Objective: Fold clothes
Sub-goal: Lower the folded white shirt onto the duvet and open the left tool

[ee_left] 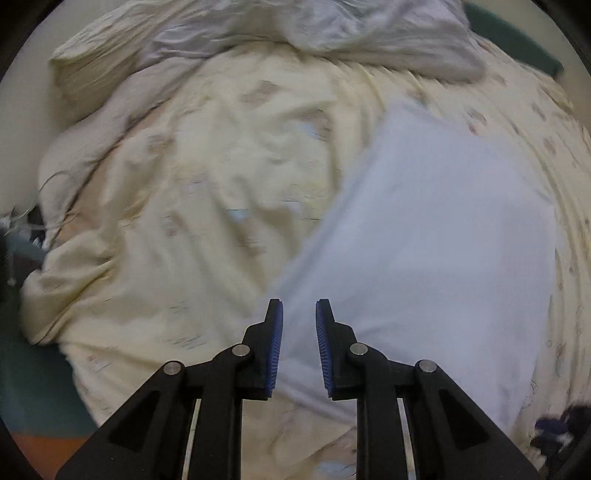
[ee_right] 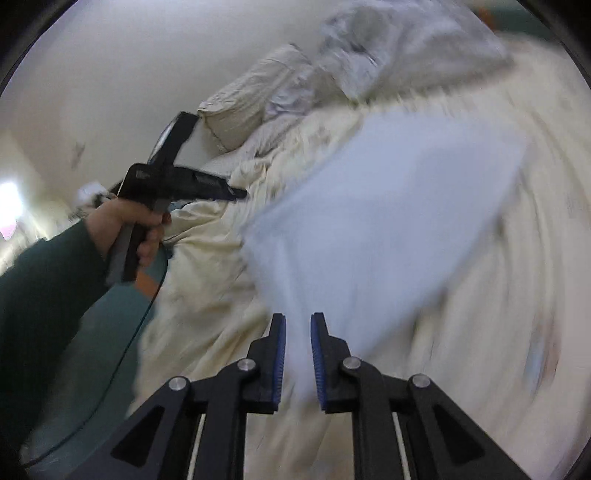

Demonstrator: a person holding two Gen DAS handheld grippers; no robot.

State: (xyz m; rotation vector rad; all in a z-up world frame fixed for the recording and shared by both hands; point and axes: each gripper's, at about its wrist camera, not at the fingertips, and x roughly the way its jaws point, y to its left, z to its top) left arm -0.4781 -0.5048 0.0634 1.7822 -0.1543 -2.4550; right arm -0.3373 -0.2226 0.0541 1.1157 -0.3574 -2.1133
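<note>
A pale blue-white folded garment (ee_left: 424, 236) lies flat on the cream bedspread (ee_left: 184, 184). My left gripper (ee_left: 299, 310) hovers over the garment's near left corner. Its jaws stand a little apart and the pads touch nothing. In the right wrist view the same garment (ee_right: 388, 221) is blurred, and one narrow corner of it runs down between the pads of my right gripper (ee_right: 297, 321). Those jaws are slightly apart and do not press on the cloth. A hand in a green sleeve holds the left gripper (ee_right: 236, 194) beside the garment's left edge.
A crumpled grey-white duvet (ee_left: 369, 33) and a cream pillow (ee_left: 92, 74) lie at the head of the bed by the wall. Teal floor (ee_left: 33, 387) shows past the bed's left edge. A dark patterned item (ee_left: 557, 428) sits at the lower right.
</note>
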